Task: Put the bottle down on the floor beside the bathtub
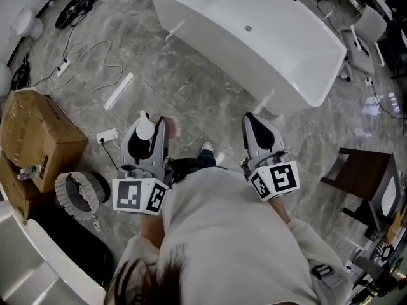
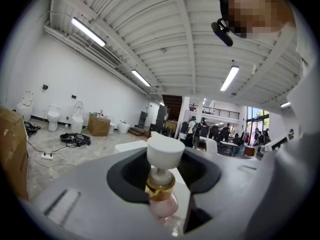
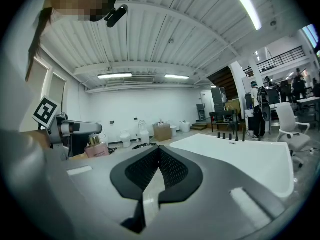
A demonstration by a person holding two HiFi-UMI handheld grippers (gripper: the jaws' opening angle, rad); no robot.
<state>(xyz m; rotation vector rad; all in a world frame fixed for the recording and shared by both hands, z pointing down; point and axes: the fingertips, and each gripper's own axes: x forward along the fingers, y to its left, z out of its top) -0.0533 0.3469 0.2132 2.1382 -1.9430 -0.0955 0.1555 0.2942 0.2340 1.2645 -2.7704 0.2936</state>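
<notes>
Left gripper (image 1: 152,118) clenched on bottle (image 2: 161,184) at gold-collared neck; long axis upright, white cap on top (pink body hangs below jaws). Right gripper (image 3: 159,151) closed on nothing. Bathtub (image 1: 273,49) lies ahead, slightly right of left gripper, with bare floor (image 1: 203,100) between; placement likely falls to left hand.
</notes>
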